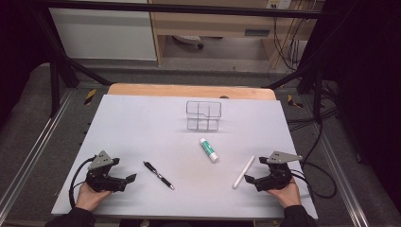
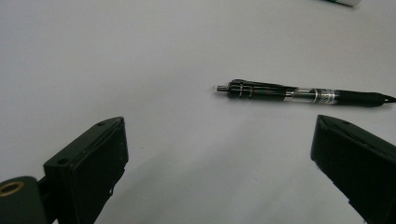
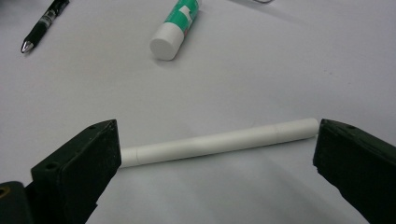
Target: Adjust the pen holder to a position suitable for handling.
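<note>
The left gripper (image 1: pixel 134 178), a black two-jaw tool with a grey three-cornered plate on top, rests low over the near left part of the table with its jaws spread wide and nothing between them. In the left gripper view the two black jaws rise from the bottom corners, well apart, with bare grey surface in the gap. Just beyond them lies a slim black click pen with a clear middle section and silver rings (image 2: pixel 303 94), flat on the surface and untouched; from above the same pen (image 1: pixel 158 175) runs on a slant to the right of the left gripper.

The right gripper (image 1: pixel 247 179), of the same black build, sits at the near right, and its jaws also stand wide, gripping nothing. In the right gripper view a long white plastic stick (image 3: pixel 219 141) lies flat across the gap between the jaws, its ends close to the jaw tips, though the jaws do not press on it. From above, this stick (image 1: pixel 244 171) lies slanted just beside the right gripper's jaw tips.

Farther out, near the table's middle, lies a green and white glue stick with a white cap (image 1: pixel 208 150). Beyond it stands a small clear plastic organiser with compartments (image 1: pixel 203 115). All rest on a pale grey table sheet (image 1: pixel 142 123).
</note>
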Available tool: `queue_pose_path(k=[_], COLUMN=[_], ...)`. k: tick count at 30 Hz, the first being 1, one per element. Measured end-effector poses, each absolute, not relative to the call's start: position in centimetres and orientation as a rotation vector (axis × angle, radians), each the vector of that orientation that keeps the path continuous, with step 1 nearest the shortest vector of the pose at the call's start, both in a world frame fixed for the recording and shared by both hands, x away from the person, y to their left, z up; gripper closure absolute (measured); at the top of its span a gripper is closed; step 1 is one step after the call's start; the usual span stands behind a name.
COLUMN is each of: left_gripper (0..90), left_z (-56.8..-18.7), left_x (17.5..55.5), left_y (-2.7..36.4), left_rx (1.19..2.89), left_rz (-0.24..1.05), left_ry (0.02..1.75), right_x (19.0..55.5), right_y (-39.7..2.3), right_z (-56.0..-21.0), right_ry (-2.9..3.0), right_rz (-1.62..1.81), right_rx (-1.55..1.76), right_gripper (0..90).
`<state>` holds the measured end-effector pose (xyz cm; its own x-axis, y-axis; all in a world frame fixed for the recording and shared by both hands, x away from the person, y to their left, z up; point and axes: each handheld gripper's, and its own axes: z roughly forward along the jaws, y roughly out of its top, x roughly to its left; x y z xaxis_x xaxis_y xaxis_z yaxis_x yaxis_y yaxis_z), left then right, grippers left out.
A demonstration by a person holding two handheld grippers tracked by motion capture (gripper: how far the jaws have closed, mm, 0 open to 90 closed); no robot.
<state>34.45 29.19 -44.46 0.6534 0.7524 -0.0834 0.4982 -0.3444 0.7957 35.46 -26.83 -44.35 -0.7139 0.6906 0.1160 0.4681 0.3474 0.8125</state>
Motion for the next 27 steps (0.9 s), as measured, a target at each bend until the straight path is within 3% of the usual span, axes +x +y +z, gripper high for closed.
queue_pose_path(k=[13, 27], left_gripper=[3.9, 3.9], left_z=[-44.4, -44.5], left_x=[34.4, 34.4], left_y=[29.2, 29.1], left_rx=[2.021, 2.019], left_rz=[0.380, 0.373], left_ry=[0.965, 0.974], right_x=[35.6, 36.8], right_y=[-26.0, -22.2], right_z=[-43.9, -42.2], right_ry=[2.378, 2.418], right_rz=[1.270, 1.219], right_rx=[1.002, 0.894], right_gripper=[2.1, 2.1])
